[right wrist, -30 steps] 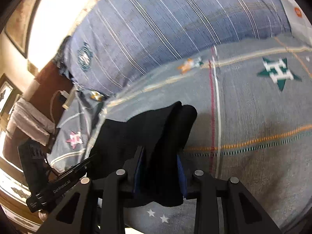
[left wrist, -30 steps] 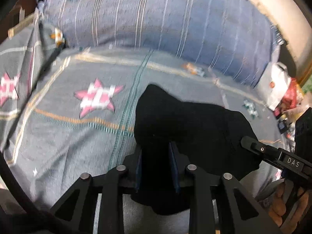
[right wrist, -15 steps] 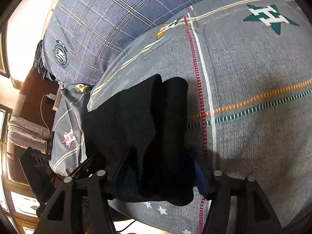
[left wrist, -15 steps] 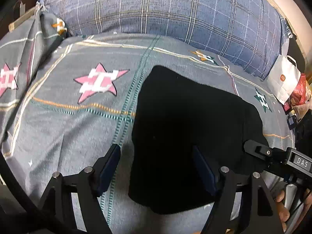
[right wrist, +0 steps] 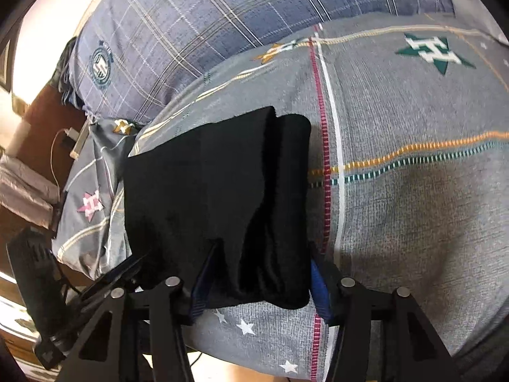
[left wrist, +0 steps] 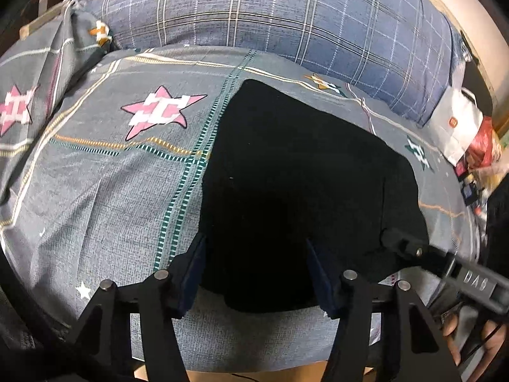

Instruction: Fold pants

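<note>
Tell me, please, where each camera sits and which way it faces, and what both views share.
Left wrist: on the left gripper, facing down over the black pants; the right gripper and fingers show.
Right wrist: on the right gripper, facing down at the pants; the left gripper shows.
Shared: pants, grey bedspread, plaid pillow.

Folded black pants lie flat on the star-patterned bedspread, between the left gripper's parted fingers.

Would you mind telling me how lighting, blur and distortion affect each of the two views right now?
Left wrist view: fisheye bulges the bedspread; the black pants read as a featureless dark mass; the right gripper is slightly smeared. Right wrist view: blown-out glare at upper left, pants folds faintly visible, shadow on the bedspread's right.
</note>
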Demonstrator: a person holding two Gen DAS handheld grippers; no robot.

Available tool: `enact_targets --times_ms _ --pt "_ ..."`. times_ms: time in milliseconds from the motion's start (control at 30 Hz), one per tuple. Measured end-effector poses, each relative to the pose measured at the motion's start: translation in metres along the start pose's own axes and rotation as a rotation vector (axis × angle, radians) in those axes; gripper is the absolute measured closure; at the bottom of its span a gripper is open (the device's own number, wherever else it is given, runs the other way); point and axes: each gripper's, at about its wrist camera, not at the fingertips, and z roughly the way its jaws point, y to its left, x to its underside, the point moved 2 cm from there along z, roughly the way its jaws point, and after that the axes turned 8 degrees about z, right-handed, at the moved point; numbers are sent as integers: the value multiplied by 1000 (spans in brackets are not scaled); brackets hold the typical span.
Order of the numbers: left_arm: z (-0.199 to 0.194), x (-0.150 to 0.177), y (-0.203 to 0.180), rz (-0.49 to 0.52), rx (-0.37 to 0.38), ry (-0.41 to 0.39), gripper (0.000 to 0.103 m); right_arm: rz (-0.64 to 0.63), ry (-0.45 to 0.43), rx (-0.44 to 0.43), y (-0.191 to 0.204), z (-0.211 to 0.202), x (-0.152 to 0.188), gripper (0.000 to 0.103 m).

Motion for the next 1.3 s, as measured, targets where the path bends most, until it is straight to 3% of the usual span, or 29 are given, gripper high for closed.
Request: enact_targets --times_ms 133,267,667,1000,1133,1233,1300 --pt "8 2 8 -36 -9 28 23 24 -8 -3 -6 4 3 40" --pt "15 3 24 -138 83 72 19 116 12 -65 -19 5 1 37" --pt "14 4 16 -131 37 49 15 104 -4 -46 -10 8 2 35" --pt "17 8 21 -149 38 47 12 33 -6 -24 3 15 8 18" --pt "12 11 17 -149 22 37 12 113 6 -92 -7 14 6 17" --pt "2 11 9 -111 -25 -5 12 191 18 -140 -16 11 5 17" --pt "-15 10 3 -81 -89 -99 12 210 33 -159 -19 11 6 17"
